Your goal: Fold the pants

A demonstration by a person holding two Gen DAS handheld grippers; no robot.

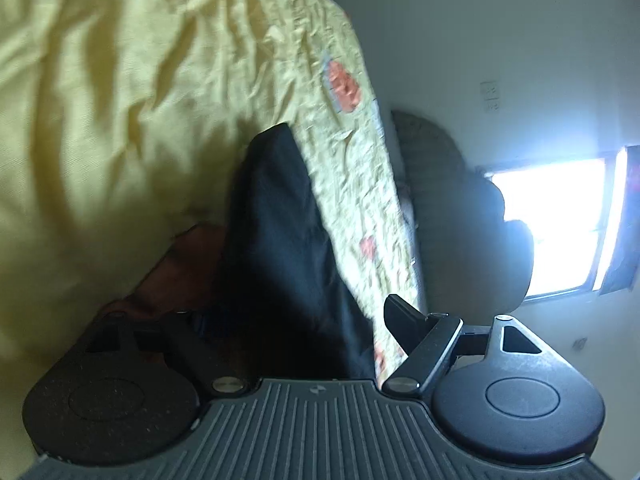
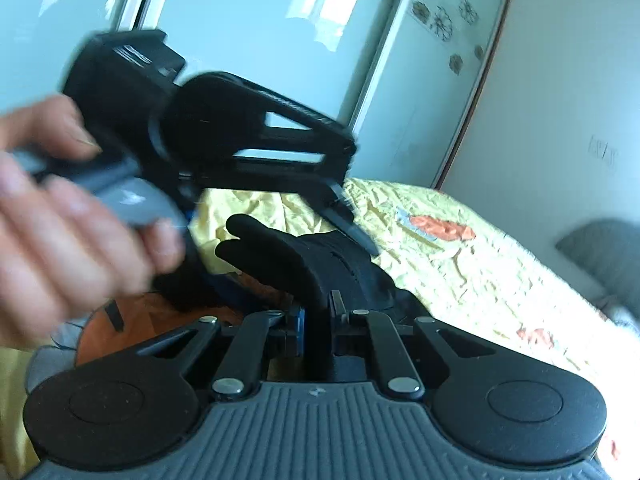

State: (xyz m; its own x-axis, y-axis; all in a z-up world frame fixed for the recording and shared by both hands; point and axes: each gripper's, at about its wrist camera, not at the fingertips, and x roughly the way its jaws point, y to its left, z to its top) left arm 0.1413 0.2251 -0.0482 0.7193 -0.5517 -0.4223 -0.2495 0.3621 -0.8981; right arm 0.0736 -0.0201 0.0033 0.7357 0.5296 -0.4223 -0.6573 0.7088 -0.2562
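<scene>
Black, smooth-fabric pants (image 1: 280, 240) bunched on a pale yellow crinkled bedspread with orange patches (image 1: 120, 100); in the left wrist view, dark cloth running up the middle between the two fingers of the left gripper (image 1: 296, 320), rolled over on its side. Left gripper released, jaws wide; right-hand black finger (image 1: 404, 322) clear of the fabric and lying over the bedspread; opposite finger lost in shadow, contact there impossible to tell.

In the right wrist view, right gripper (image 2: 334, 304) clenched on a fold of the same black pants (image 2: 304, 260), fabric rising out of the nearly closed jaws and curling away toward the left. Above and beyond it, left gripper (image 2: 352, 220) seen side-on, blurred, tip hanging just over the pants; a person's hand (image 2: 60, 220) wrapped round its grey handle at the left edge.

Around: bedspread (image 2: 460, 272) stretching off to the right; pale glossy wardrobe doors with flower decals (image 2: 260, 40) behind; white wall (image 1: 460, 60) with a bright window (image 1: 560, 220); a grey pillow (image 2: 604, 256) at the far right, blurred; an orange and blue shape (image 2: 132, 328) under the pants, unclear.
</scene>
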